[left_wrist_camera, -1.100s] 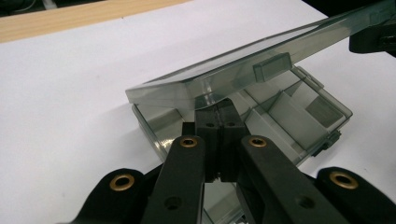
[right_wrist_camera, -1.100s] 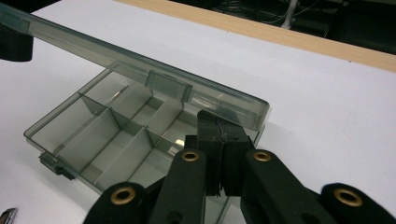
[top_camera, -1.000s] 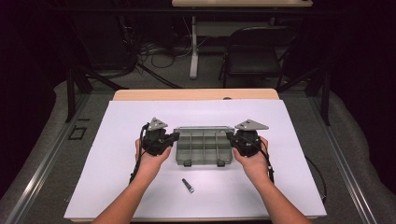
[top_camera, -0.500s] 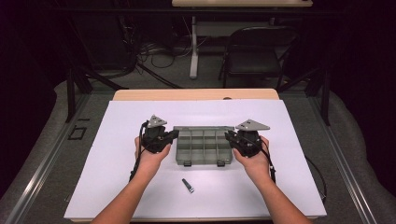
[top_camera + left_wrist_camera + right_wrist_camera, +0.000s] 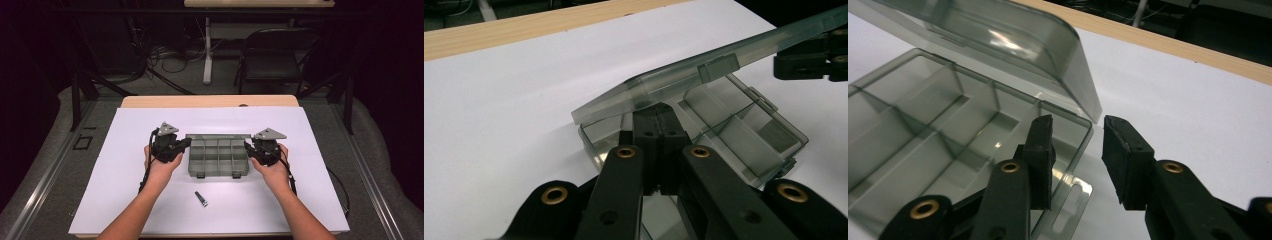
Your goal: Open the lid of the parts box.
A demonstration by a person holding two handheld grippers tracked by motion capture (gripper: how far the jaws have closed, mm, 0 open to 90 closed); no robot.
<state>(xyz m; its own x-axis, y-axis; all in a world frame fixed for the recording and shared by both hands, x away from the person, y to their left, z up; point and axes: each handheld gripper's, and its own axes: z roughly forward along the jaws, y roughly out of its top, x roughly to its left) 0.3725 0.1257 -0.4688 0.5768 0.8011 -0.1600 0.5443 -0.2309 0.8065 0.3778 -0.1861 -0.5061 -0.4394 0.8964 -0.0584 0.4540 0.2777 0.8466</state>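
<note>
While our left gripper (image 5: 659,150) has its jaws pressed together just under the raised lid (image 5: 704,75) at the end of the organiser box (image 5: 744,135), with nothing visibly pinched between them, our right gripper (image 5: 1075,150) has its jaws parted, one inside the box's end compartment and the other outside, straddling the wall without squeezing it. From above, the left gripper (image 5: 170,145) and right gripper (image 5: 262,148) flank the box (image 5: 218,156), which lies near the middle of the white sheet (image 5: 125,160) on the bench (image 5: 210,101), its hinged lid tilted partly open toward the far side and its compartments apparently empty. A small bolt (image 5: 201,198) lies on the sheet just in front of the box, apart from it. We judge the main risk to be the lid dropping shut if the left jaws slip from under its edge, since they only prop it; the light box could also skid or tip if the two hands push unevenly. We can read no brand, label or writing anywhere.
</note>
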